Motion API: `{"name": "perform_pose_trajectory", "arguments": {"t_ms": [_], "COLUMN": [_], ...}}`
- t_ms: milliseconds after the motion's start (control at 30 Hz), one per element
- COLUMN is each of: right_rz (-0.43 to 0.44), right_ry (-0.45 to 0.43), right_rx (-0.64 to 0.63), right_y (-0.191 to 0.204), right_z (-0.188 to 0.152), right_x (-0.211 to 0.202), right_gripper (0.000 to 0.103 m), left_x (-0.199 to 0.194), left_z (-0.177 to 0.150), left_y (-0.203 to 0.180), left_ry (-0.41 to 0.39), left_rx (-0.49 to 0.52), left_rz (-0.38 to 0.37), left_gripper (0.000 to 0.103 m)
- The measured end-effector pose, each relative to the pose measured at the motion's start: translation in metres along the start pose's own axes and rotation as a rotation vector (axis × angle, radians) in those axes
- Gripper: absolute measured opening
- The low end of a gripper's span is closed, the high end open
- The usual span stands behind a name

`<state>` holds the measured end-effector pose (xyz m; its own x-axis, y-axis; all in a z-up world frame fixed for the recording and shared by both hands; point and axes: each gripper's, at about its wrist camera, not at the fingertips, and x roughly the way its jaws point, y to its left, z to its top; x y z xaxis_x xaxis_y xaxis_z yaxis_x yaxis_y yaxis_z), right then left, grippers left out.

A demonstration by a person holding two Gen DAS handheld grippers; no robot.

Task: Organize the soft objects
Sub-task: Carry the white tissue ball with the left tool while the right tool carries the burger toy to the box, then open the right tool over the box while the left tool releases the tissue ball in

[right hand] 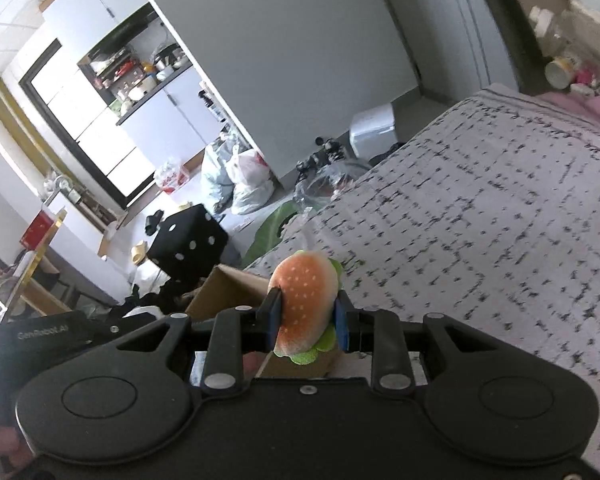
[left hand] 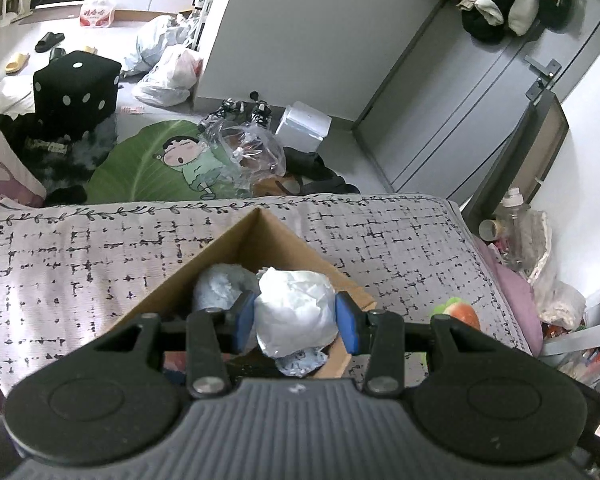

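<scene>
1. My left gripper (left hand: 296,318) is clamped on a crumpled white soft bundle (left hand: 296,312); both blue pads press into its sides. I cannot tell whether it is cloth, paper or plastic.
2. The bundle sits above an open cardboard box (left hand: 256,236) on the bed cover (left hand: 400,236). My gripper body hides the box's near half.
3. In the box, a pale blue soft thing (left hand: 218,286) lies just left of the bundle, partly hidden by my left pad; what it is stays unclear.
4. My right gripper (right hand: 306,322) is clamped on a plush hamburger (right hand: 306,300), pads squeezing its bun. Its lower edge is cut off by the gripper body.
5. In the left view, only a sliver of that hamburger shows to the right of the box.
6. In the right view, only a corner of the box shows, just left of the hamburger; the bed cover looks blurred.
</scene>
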<state>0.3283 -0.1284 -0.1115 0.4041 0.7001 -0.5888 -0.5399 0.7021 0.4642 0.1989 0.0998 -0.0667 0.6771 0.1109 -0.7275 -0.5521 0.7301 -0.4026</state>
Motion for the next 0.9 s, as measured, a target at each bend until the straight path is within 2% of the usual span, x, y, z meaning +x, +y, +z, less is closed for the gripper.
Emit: {"name": "perform_pose_trajectory", "arguments": {"t_ms": [333, 600, 700, 900], "right_rz": [0.014, 0.014, 0.013, -0.020], "right_ry": [0.044, 0.064, 0.072, 0.087], "right_rx": [-0.072, -0.058, -0.061, -0.059], "right_y": [0.028, 0.038, 0.041, 0.038], "right_z": [-0.011, -0.017, -0.018, -0.014], "right_x": [0.031, 0.048, 0.054, 0.053], "right_gripper": [0.028, 0.028, 0.042, 0.043], "left_x": [0.014, 0.029, 0.033, 0.042], "left_z": [0.002, 0.005, 0.007, 0.009], "left_y": [0.021, 0.027, 0.028, 0.024], "left_ry": [0.044, 0.084, 0.094, 0.115], "left_rx": [-0.028, -0.029, -0.022, -0.006], "left_rz": [-0.005, -0.023, -0.029, -0.041], "left_gripper": [0.043, 0.043, 0.043, 0.043]}}
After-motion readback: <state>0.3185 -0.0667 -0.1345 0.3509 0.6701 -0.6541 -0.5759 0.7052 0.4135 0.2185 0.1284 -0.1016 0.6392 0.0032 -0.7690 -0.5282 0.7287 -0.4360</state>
